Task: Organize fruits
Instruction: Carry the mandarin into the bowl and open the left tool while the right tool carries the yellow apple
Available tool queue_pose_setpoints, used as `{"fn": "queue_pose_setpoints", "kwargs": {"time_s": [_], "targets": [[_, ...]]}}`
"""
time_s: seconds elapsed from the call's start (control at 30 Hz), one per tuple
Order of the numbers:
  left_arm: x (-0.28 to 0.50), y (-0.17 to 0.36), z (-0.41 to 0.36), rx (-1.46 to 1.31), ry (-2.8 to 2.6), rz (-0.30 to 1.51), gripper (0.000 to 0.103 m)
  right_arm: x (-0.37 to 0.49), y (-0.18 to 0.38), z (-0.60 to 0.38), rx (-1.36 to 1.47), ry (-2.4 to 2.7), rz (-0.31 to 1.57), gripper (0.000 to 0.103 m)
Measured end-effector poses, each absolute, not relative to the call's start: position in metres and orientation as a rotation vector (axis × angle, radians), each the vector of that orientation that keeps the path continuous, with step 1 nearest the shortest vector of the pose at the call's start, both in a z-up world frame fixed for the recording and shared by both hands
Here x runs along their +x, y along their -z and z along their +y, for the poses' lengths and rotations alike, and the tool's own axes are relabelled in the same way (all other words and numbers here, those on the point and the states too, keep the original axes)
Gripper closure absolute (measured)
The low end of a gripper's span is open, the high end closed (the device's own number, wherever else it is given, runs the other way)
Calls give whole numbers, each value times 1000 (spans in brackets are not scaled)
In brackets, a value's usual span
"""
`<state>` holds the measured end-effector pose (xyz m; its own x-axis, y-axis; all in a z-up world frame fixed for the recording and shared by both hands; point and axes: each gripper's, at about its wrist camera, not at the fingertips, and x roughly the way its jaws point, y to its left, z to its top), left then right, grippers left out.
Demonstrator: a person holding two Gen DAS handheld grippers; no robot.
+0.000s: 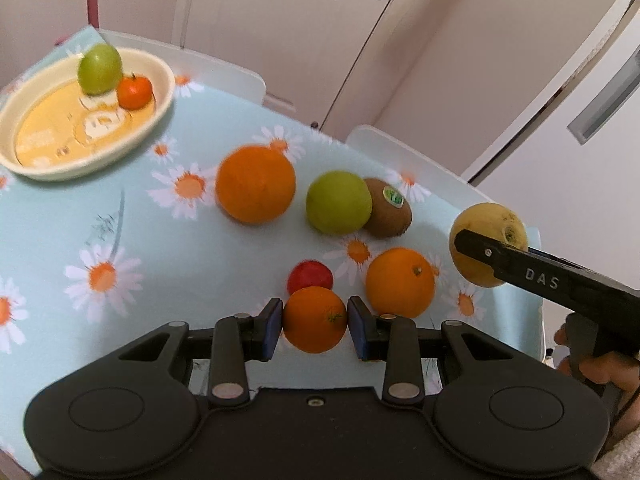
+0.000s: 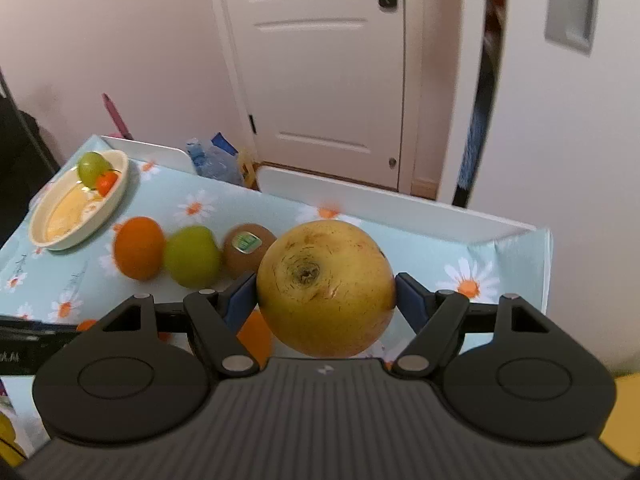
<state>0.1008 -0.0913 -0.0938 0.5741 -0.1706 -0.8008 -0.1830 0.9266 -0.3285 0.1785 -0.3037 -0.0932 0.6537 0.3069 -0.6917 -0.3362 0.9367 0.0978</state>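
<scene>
Pale-blue daisy-print tablecloth (image 1: 132, 216) covers the table, white panelled door (image 2: 328, 80) behind. Left gripper (image 1: 314, 318) clamps a small orange (image 1: 314, 319); right gripper (image 2: 326, 292) grips a yellow pear (image 2: 326, 288) (lifted). Cream oval bowl (image 1: 160, 108) sits far-left.
</scene>
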Motion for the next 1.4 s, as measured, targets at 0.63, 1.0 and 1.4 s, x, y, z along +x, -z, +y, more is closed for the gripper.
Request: {"fn": "queue_pose_setpoints", "kwargs": {"time_s": [0.63, 1.0, 1.4], "targets": [[88, 21, -1, -320, -58, 800, 64, 152, 14, -189, -77, -459, 688, 14], [112, 11, 87, -280, -47, 802, 64, 168, 15, -95, -37, -455, 735, 14], [160, 45, 159, -110, 25, 845, 64, 198, 50, -22, 11, -391, 813, 14]]}}
